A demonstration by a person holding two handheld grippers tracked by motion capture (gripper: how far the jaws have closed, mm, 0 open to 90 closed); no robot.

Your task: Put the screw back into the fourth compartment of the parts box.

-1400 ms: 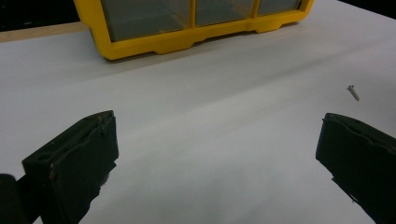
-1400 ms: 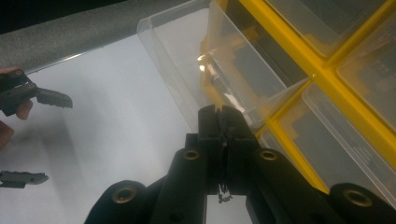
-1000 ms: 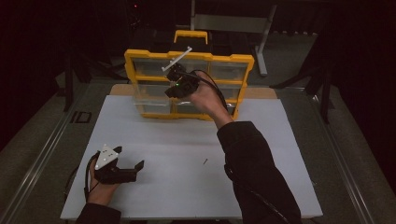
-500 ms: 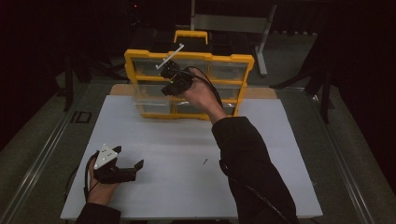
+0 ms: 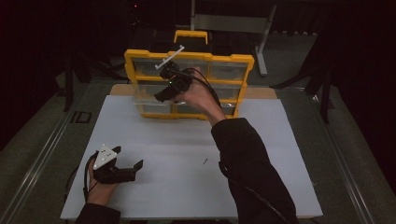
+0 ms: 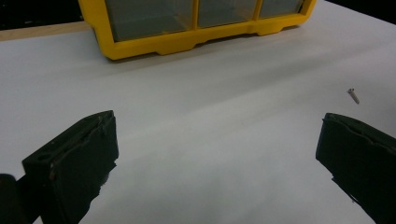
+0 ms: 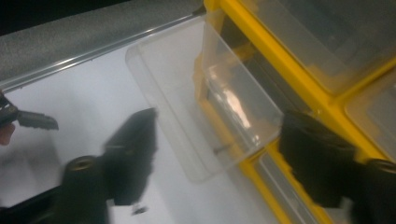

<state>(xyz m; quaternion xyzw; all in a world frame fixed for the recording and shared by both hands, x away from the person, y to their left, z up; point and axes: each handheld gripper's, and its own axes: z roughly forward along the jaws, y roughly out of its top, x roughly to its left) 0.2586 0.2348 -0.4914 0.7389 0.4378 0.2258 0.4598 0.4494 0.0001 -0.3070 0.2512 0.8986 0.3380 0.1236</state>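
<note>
A yellow organizer with clear drawers stands upright at the back of the white mat. One clear drawer is pulled out at its left side, and a small screw lies inside it. My right gripper hovers over that drawer; its jaws have just been opening and now stand open with nothing pinched between them. My left gripper rests low on the mat at the near left, open and empty.
A loose screw lies on the white mat near the middle, also to the right of the left jaws as the screw. The organizer's yellow base stands ahead. Dark floor and a metal stand lie behind.
The right hand has shifted slightly left and up in front of the organizer. The left hand and its gripper have not moved.
</note>
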